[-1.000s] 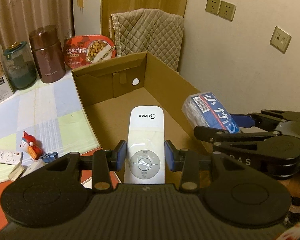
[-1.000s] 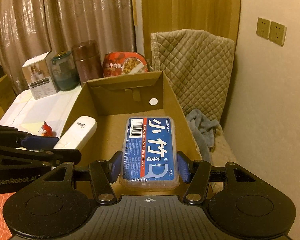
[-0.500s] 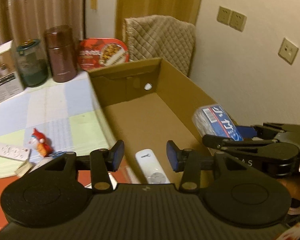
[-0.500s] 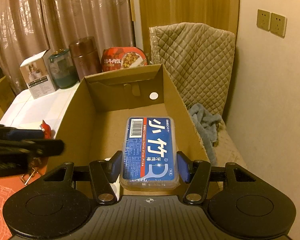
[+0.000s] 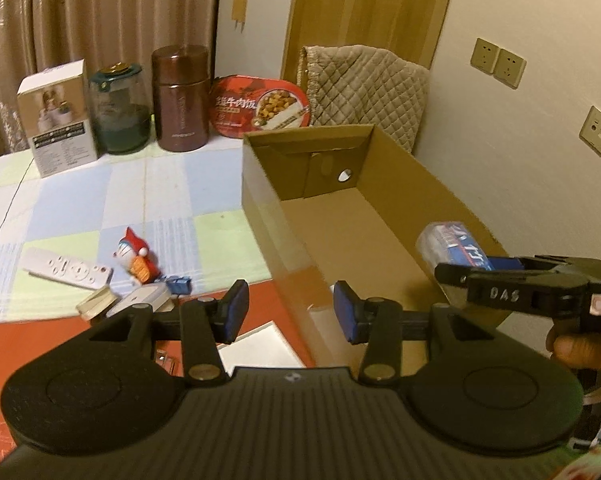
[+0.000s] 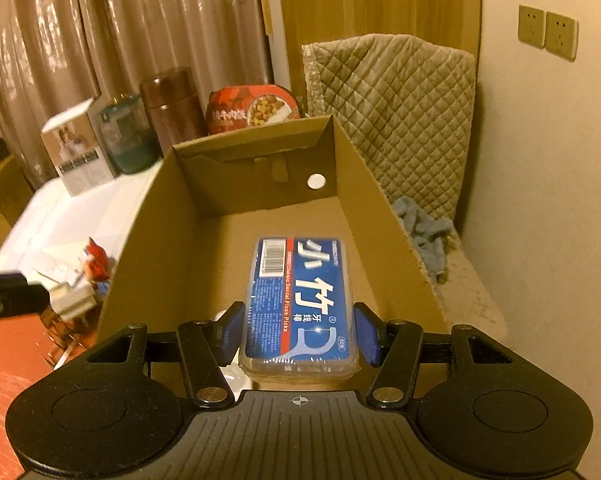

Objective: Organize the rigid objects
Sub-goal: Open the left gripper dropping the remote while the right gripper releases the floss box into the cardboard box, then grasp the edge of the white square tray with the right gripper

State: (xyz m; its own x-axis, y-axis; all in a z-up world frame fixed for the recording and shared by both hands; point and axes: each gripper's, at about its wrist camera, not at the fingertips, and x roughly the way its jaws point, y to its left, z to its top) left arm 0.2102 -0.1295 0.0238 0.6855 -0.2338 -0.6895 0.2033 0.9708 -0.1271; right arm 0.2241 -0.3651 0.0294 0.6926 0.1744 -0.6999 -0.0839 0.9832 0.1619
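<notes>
Holding a blue floss box (image 6: pixel 300 304) between its 2 blue pads, the right gripper (image 6: pixel 298 334) hangs over the near end of the cardboard box (image 6: pixel 168 216), clamped on the pack's long sides. From the left wrist view you can see that same floss pack sticking out over the box's right wall, with a hand (image 5: pixel 580 350) on the handle behind it.

The left gripper (image 5: pixel 290 312) sits over the box's near left corner with pads apart and nothing between them. A bit of something white shows low inside the box just left of the right gripper, can't tell what it is.

Out on the checked cloth (image 5: pixel 100 200): a white remote (image 5: pixel 66 269), a little red toy (image 5: pixel 138 258) beside it, and some small bits just in front.
</notes>
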